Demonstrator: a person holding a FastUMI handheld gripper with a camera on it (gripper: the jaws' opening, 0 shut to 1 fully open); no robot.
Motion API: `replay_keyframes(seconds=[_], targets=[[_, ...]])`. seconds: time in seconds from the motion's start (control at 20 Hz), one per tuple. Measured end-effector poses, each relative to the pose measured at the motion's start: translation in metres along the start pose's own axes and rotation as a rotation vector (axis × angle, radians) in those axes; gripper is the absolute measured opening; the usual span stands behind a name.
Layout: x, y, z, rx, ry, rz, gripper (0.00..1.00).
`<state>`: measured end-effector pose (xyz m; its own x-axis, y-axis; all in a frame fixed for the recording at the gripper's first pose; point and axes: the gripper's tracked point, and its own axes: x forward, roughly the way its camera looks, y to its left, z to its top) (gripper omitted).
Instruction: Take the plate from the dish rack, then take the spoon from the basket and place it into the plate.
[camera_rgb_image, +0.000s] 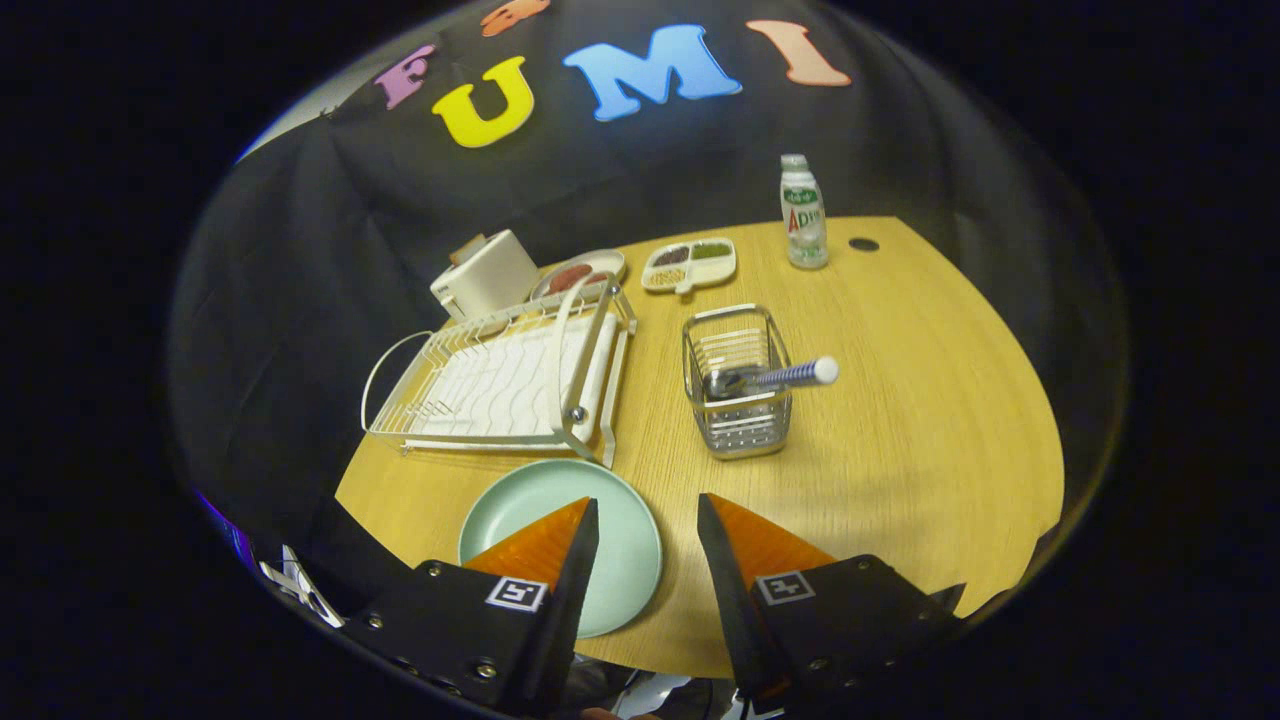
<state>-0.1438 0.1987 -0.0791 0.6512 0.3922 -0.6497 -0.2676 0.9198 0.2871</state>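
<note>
Plenty of open tabletop (930, 440) to the right of the wire basket (738, 395), so coming in from that side looks easy. The spoon (770, 377) handle pokes out over the basket's right rim, and the dish rack (505, 375) sits close on its left with just a narrow lane between. The gripper (648, 520) fingers are spread with nothing between them, over the near edge by the plate (560, 510), and a bottle (803, 212) and snack tray (690, 264) stand well back.
</note>
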Motion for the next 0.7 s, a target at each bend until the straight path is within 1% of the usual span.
replay_keyframes(seconds=[0.15,0.3,0.4,0.5,0.7], targets=[[-0.029,-0.007,0.044,-0.089,-0.181,-0.037,0.61],[-0.052,-0.016,0.080,-0.108,-0.358,-0.059,0.61],[-0.059,-0.021,0.089,-0.090,-0.425,-0.044,0.61],[-0.061,-0.035,0.096,-0.082,-0.485,-0.050,0.62],[-0.054,-0.065,0.102,-0.128,-0.589,-0.102,0.62]])
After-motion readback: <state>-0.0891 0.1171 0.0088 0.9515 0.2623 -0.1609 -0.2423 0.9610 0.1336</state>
